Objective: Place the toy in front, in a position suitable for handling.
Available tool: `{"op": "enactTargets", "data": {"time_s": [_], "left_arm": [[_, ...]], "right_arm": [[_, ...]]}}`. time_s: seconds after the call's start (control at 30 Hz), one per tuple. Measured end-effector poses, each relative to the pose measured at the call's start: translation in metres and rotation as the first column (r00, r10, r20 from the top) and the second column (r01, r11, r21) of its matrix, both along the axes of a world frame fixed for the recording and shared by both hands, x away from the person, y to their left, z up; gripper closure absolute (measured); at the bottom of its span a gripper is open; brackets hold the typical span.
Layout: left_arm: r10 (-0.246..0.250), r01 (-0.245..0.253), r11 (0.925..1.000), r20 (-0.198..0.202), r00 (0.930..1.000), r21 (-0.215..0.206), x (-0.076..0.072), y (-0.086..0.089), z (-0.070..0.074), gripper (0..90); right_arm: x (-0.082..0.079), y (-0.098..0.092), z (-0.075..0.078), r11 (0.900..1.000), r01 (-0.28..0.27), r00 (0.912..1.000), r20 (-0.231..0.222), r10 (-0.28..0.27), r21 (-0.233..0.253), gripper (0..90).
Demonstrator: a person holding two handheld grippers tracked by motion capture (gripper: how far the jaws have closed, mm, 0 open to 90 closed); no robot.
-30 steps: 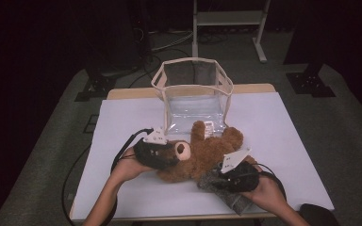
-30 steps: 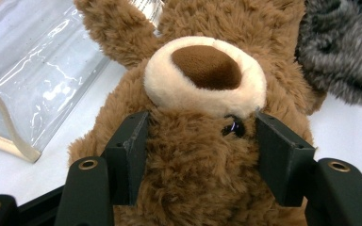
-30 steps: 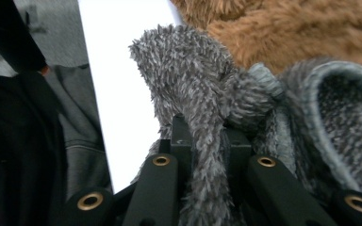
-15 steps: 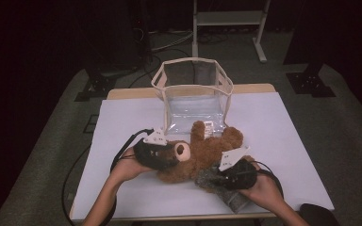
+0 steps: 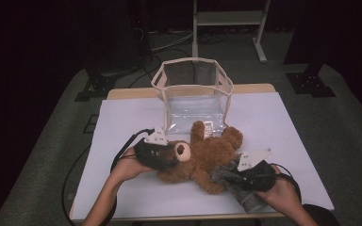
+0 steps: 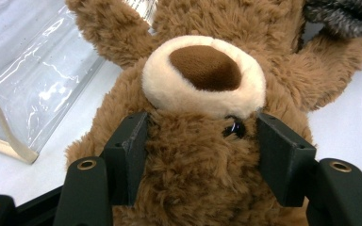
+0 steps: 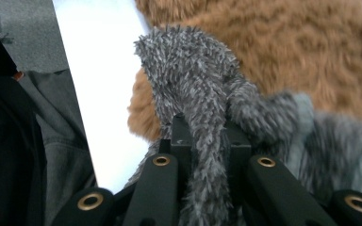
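Left gripper (image 6: 195, 155) holds teddy bear (image 5: 202, 155) by head, on white table (image 5: 292, 122) before clear bag (image 5: 193, 94); right gripper (image 7: 202, 136), pinching grey fuzzy garment (image 7: 202, 80), edges closer toward bear's leg; dressing seems just starting

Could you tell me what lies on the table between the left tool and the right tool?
In the high view, the teddy bear lies between the left tool at its head and the right tool, which pinches grey furry cloth.
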State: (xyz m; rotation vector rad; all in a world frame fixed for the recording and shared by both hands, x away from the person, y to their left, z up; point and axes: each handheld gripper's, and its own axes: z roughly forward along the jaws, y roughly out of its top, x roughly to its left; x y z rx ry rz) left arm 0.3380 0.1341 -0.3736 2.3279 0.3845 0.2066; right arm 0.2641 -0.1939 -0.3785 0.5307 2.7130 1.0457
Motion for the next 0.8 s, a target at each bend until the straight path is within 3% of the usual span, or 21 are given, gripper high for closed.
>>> {"op": "enactTargets", "data": {"time_s": [0.13,0.27,0.43,0.6,0.7,0.8], "left_arm": [[-0.005,0.005,1.0,0.002,1.0,-0.005,0.0,0.002,-0.001,38.7],[-0.009,0.009,0.9999,0.001,1.0,-0.01,-0.001,0.002,-0.001,38.8],[-0.011,0.011,0.9999,0.003,0.9999,-0.006,-0.001,0.001,-0.001,38.7],[-0.025,0.025,0.9997,0.011,0.9996,0.007,-0.003,0.0,-0.001,38.5],[-0.031,0.031,0.9995,0.013,0.9994,0.001,-0.003,0.001,-0.002,38.3],[-0.033,0.033,0.9993,0.014,0.9994,-0.02,-0.005,0.002,-0.004,38.2]], "right_arm": [[0.006,0.004,-0.002,1.0,-0.013,0.9999,-0.005,0.013,-0.004,78.7],[0.005,-0.012,-0.006,1.0,0.022,0.9989,-0.042,-0.022,0.005,78.7],[0.003,-0.024,0.003,0.996,0.027,0.9973,-0.07,-0.021,0.079,78.6],[0.016,0.003,0.029,0.992,-0.039,0.9984,-0.037,0.043,0.117,78.6],[0.031,0.027,0.036,0.992,-0.085,0.9958,-0.025,0.088,0.098,78.6],[0.049,0.054,0.036,0.989,-0.113,0.992,-0.046,0.118,0.097,78.6]]}}
